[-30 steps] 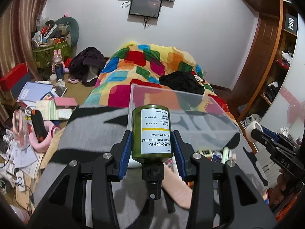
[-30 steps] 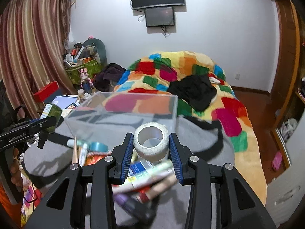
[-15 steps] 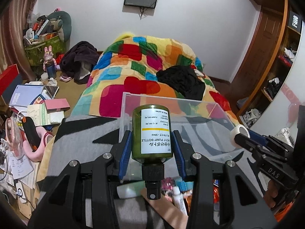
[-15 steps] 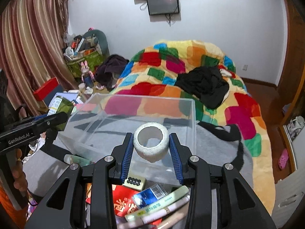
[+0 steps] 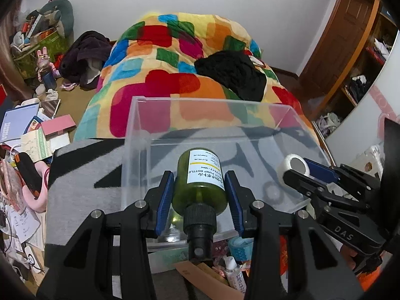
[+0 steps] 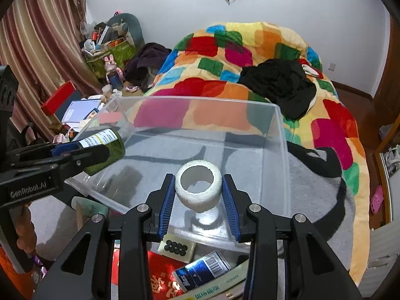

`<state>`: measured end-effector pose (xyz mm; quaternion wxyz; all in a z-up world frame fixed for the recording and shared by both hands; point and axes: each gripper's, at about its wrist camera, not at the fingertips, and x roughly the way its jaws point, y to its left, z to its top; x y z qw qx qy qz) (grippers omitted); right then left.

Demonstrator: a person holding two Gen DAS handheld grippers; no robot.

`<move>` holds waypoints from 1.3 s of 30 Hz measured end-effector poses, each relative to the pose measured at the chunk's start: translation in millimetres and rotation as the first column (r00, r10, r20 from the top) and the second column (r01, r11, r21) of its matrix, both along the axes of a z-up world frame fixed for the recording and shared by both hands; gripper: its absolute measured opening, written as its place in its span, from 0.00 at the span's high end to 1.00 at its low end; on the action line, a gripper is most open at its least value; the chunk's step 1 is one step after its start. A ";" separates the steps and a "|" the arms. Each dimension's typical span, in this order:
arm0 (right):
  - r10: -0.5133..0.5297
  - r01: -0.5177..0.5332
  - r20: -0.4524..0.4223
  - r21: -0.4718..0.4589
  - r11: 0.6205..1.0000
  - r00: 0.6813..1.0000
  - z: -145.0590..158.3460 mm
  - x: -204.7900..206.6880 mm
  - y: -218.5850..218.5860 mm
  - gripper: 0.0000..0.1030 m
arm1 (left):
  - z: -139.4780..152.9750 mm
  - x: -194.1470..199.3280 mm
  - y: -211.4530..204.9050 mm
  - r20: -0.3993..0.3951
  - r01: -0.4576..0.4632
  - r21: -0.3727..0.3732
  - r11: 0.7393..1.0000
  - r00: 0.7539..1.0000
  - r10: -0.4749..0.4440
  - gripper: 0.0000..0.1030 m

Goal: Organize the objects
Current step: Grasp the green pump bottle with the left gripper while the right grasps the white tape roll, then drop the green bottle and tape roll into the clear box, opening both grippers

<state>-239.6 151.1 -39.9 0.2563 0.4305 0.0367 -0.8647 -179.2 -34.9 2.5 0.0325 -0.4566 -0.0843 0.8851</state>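
Green pump bottle (image 5: 200,182) clamped in left tongs (image 5: 199,195), white tape roll (image 6: 198,185) gripped by right tongs (image 6: 198,195), both over clear bin (image 6: 280,135).

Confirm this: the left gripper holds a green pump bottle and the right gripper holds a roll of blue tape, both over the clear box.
Wrong on one point: the tape roll in the right gripper is white, as the right wrist view shows. The left gripper does hold the green pump bottle, both over the clear box.

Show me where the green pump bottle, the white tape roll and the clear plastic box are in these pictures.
green pump bottle (image 5: 200,187), left wrist view, on its glass body below the label.
white tape roll (image 6: 198,195), right wrist view, on its outer front wall.
clear plastic box (image 6: 200,100), right wrist view, on its far rim.
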 end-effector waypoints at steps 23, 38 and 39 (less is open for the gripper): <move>0.010 -0.012 -0.095 -0.020 1.000 0.995 25.8 33.2 13.9 0.42 | 25.5 60.7 20.0 -0.140 -0.009 -0.055 0.998 0.990 0.001 0.28; 0.054 -0.053 -0.133 0.007 0.999 0.990 7.9 120.2 69.2 0.35 | -28.9 122.0 58.8 -0.061 -0.006 -0.074 0.997 0.998 0.001 0.17; 0.060 -0.059 -0.120 0.016 0.998 0.991 1.9 124.2 71.1 0.35 | -33.6 125.5 61.8 -0.054 -0.010 -0.086 0.996 0.999 0.005 0.17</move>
